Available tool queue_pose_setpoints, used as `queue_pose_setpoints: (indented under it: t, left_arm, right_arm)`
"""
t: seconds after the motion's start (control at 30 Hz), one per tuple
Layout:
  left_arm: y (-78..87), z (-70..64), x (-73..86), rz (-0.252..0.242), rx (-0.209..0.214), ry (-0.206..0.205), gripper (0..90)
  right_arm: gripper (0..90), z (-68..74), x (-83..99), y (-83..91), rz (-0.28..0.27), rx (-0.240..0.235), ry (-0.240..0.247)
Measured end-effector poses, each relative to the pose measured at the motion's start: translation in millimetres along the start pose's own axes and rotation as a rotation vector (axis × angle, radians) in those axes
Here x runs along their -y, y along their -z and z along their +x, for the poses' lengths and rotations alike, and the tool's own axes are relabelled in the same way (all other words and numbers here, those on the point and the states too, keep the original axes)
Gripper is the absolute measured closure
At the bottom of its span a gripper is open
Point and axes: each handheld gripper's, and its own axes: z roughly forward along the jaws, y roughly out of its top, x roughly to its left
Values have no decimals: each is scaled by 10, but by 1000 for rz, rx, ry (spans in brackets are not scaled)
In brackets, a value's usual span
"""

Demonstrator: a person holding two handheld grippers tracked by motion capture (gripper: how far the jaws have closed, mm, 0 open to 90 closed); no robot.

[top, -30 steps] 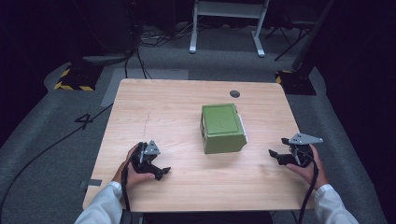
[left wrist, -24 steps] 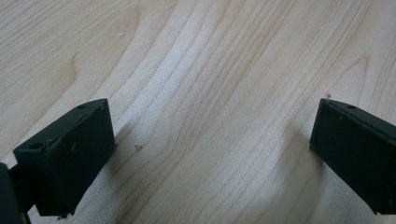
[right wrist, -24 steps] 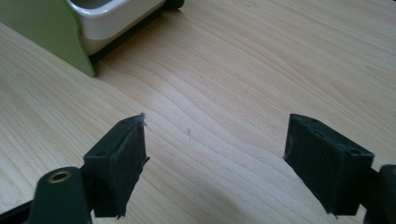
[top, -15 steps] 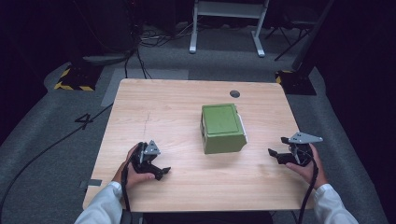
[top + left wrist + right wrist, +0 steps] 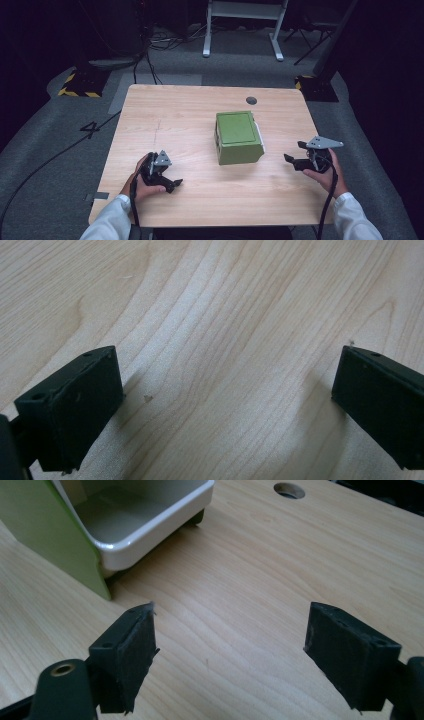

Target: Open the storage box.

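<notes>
Resting on the wooden bench (image 5: 200,120), a green box (image 5: 237,136) stands a little toward three o'clock from the middle, with its flat green top facing up. On its three o'clock side a white inner part (image 5: 260,140) comes out a little. In the right gripper view the same green box (image 5: 45,530) is at the upper left, and the white inner tray (image 5: 145,517) is open toward the camera; it looks empty inside, with rounded corners.

At about seven o'clock of the bench, the left hand (image 5: 142,182) holds the left claw (image 5: 172,184) low over the wood, well apart from the box. In the left gripper view its two black jaws are spread wide and only bare wood grain lies between them.

At about four o'clock, the right hand (image 5: 325,172) holds the right claw (image 5: 295,154), pointing toward the box but not touching it. In the right gripper view its jaws are also spread wide, nothing between them, and the wood is seen in the gap.

A round cable hole (image 5: 251,100) is in the bench at about one o'clock, beyond the box. A white sleeve (image 5: 112,220) covers each forearm. The floor (image 5: 60,150) around is grey carpet with a cable lying across it.
</notes>
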Motion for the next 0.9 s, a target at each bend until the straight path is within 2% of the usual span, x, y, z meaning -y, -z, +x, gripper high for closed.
queue_pose_setpoints:
  t: [0.13,0.27,0.33,0.53,0.77,0.9]
  left_arm:
    - [0,0,0,0,0,0,2]
    - [0,0,0,0,0,0,2]
    - [0,0,0,0,0,0,2]
    - [0,0,0,0,0,0,2]
    - [0,0,0,0,0,0,2]
    - [0,0,0,0,-1,0,2]
  right_arm:
    - [217,-10,-84,0,-23,-3,-7]
    - [226,3,-242,-57,-32,12,13]
    - [231,2,-264,-69,-34,10,16]
    - [253,68,-467,-240,-48,-19,27]
    - [267,149,-617,-443,-31,-36,44]
    - [274,151,-678,-526,-44,-54,19]
